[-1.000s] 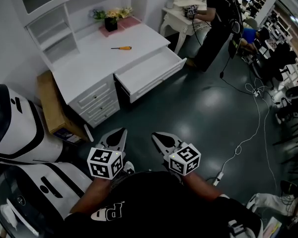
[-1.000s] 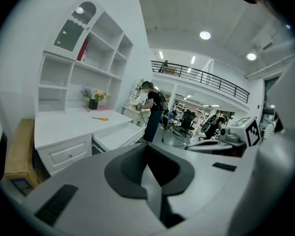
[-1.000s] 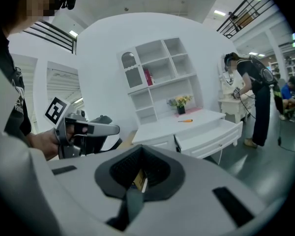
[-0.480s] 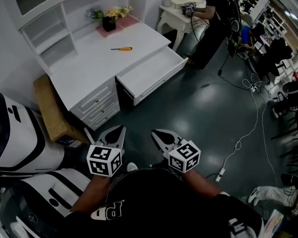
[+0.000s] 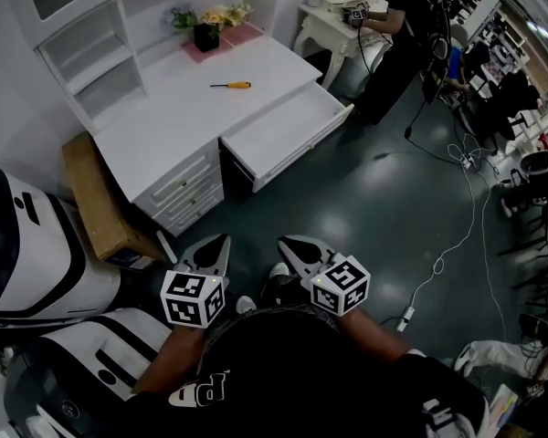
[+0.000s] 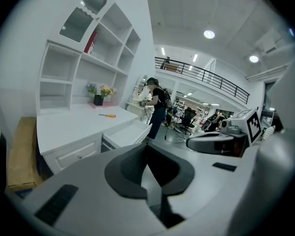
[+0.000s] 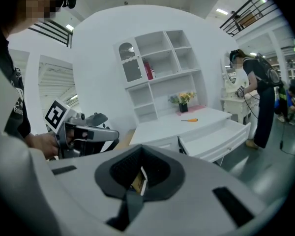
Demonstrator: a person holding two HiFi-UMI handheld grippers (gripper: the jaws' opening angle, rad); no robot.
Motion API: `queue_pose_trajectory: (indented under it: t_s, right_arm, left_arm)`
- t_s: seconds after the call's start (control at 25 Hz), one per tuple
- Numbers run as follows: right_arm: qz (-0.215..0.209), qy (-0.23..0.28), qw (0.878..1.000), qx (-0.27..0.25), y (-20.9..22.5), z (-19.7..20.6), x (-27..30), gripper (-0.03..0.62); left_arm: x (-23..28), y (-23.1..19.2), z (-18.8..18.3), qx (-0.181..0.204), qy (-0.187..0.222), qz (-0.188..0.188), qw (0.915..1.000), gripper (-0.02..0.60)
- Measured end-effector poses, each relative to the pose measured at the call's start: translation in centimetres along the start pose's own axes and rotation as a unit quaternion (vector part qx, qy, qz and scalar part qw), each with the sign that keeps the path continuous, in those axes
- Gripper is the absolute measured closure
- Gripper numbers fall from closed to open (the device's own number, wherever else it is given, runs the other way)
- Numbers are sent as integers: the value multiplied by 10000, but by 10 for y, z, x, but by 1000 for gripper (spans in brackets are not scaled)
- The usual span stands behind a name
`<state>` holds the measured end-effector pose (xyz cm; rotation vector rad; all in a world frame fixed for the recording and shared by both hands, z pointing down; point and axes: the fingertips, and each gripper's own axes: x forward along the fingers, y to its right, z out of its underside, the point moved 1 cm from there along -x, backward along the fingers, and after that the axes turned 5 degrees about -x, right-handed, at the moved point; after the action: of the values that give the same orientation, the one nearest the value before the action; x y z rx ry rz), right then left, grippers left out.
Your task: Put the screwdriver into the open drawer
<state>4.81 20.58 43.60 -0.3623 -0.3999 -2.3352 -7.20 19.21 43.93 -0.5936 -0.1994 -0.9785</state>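
Both hand-held grippers, the left gripper point(image 5: 221, 241) and the right gripper point(image 5: 289, 244), have their jaws pressed together on nothing, low and well apart from the white desk point(image 5: 155, 126). The orange-handled screwdriver point(image 5: 231, 85) lies on the desktop behind the open drawer point(image 5: 288, 128). Reaching across that drawer risks bumping its front, and jaws opened too late could nudge the round handle and set it rolling.
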Motion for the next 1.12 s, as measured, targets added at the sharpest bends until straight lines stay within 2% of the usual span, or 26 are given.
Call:
queue_pose_trajectory:
  t_s: [0.56, 1.12]
  right_arm:
    - [-232, -9, 9997, 44, 21, -11, 39, 585]
    - [-117, -147, 9995, 252, 91, -19, 68, 585]
  left_arm:
    - [17, -25, -13, -80, 55, -243, 9997, 571]
    - [83, -44, -45, -90, -118, -277, 9995, 571]
